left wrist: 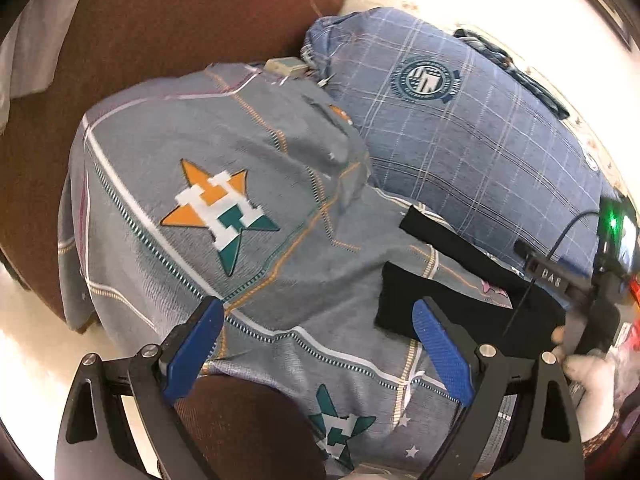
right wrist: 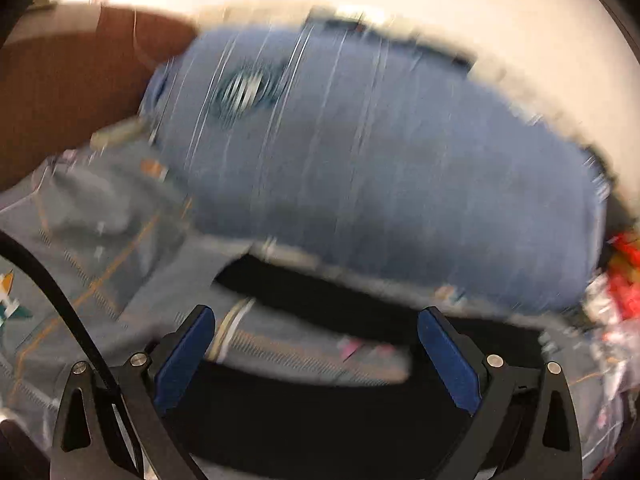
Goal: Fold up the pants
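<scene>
Black pants (left wrist: 460,280) lie crumpled on a grey bedsheet (left wrist: 168,148) printed with star-and-H logos. My left gripper (left wrist: 316,316) hovers above the sheet just left of the pants, open, with nothing between its blue pads. The right gripper's body (left wrist: 600,280) shows at the right edge, held by a white-gloved hand (left wrist: 588,372). In the blurred right wrist view, my right gripper (right wrist: 316,316) stands wide open over the black pants (right wrist: 320,420), which spread beneath and ahead of it. No cloth is pinched by either one.
A blue plaid pillow (left wrist: 460,120) lies behind the pants. A brown cushion (left wrist: 140,32) rises at the back left and another brown cushion (left wrist: 240,420) sits below the left gripper. A small beige box (left wrist: 285,66) rests by the pillow. Red packaging (right wrist: 624,280) lies at the right.
</scene>
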Demonstrator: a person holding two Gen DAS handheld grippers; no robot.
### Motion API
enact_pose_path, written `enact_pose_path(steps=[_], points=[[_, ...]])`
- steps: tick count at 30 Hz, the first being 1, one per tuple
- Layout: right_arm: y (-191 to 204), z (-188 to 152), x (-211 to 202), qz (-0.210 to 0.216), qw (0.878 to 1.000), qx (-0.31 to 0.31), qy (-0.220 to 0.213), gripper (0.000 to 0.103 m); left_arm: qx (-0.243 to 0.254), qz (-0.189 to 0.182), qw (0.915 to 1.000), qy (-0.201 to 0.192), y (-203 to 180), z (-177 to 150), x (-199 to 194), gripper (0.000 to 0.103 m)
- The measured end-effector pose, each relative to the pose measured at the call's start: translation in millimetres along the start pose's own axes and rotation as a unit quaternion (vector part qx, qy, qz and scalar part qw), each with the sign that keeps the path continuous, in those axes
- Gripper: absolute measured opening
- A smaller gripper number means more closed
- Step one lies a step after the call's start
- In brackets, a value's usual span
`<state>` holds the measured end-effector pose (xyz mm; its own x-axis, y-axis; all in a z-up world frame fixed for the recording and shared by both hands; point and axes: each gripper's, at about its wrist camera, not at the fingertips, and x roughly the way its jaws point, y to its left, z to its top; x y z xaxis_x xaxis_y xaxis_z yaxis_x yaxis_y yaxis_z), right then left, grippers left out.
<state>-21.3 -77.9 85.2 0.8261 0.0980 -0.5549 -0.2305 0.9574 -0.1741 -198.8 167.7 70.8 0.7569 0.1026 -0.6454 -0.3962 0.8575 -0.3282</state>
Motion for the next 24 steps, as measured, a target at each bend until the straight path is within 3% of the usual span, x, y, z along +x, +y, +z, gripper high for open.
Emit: enact_pose_path(steps=[3,8,11,24], points=[[-7,-10,12,0.018,0.999,0.024,0.018,0.102,-0.004,0.004,0.9999,0.010,1,-2,7,0.095],[-29,-23,7,0.025,0.998,0.044,-0.027,0.103,0.005,0.005,0.9998,0.021,-11,-4,14,0.095],[-49,-25,15,0.047,0.997,0.065,-0.006,0.103,0.017,0.008,0.9994,0.028,-25,-6,18,0.095],[-150,-69,39,0.027,0.990,0.134,0.038,0.099,0.107,0.011,0.9926,0.056,-111,-29,32,0.095]])
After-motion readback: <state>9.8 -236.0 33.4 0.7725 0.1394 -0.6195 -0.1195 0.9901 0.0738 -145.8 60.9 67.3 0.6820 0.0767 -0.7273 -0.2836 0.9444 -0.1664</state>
